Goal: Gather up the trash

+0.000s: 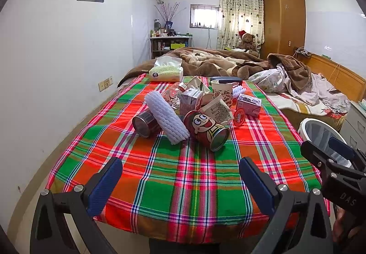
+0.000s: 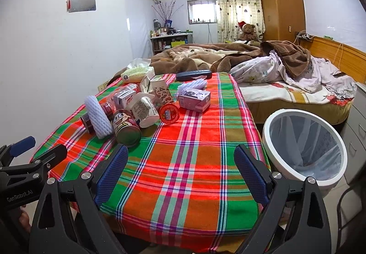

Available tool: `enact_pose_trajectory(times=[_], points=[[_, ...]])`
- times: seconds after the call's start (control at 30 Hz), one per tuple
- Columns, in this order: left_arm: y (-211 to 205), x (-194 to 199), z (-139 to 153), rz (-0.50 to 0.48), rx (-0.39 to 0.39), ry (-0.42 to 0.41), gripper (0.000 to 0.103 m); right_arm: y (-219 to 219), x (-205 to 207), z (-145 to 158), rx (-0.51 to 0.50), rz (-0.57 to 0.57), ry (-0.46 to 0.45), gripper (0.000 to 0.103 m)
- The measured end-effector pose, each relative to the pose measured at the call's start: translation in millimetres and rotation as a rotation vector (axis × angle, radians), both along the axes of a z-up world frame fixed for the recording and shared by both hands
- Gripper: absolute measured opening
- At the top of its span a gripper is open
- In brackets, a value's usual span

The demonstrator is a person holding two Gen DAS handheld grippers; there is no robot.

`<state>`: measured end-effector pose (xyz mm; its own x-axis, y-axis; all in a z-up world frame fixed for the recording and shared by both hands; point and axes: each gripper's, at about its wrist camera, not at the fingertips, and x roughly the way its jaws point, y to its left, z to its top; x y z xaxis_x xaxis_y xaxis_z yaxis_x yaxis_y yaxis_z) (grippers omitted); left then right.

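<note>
A pile of trash lies mid-table on the plaid cloth (image 1: 183, 169): a red cartoon can (image 1: 205, 129) on its side, a second can (image 1: 144, 122), a white foam net sleeve (image 1: 165, 116), small pink cartons (image 1: 248, 104), a paper cup (image 1: 222, 90), a red lid (image 1: 239, 116). The pile shows in the right wrist view too, with the cartoon can (image 2: 125, 128) nearest. A white bin (image 2: 305, 144) with a clear liner stands right of the table. My left gripper (image 1: 180, 183) is open and empty over the near table edge. My right gripper (image 2: 181, 170) is open and empty beside it.
A tissue pack (image 1: 165, 72) and a dark case (image 2: 194, 75) lie at the table's far end. Behind is an unmade bed (image 2: 286, 75) with brown blankets. A grey drawer unit (image 2: 356, 130) stands right of the bin. A white wall runs along the left.
</note>
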<state>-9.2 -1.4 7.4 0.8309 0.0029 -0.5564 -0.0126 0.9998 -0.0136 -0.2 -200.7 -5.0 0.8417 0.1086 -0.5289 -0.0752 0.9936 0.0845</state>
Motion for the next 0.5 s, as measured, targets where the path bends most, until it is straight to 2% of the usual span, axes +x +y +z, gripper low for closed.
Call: enact_pose_trajectory(times=[0.5], points=[[0.9, -0.2, 0.4, 0.002, 0.000, 0.002, 0.103, 0.4, 0.1, 0.0, 0.000, -0.001, -0.002, 0.096]])
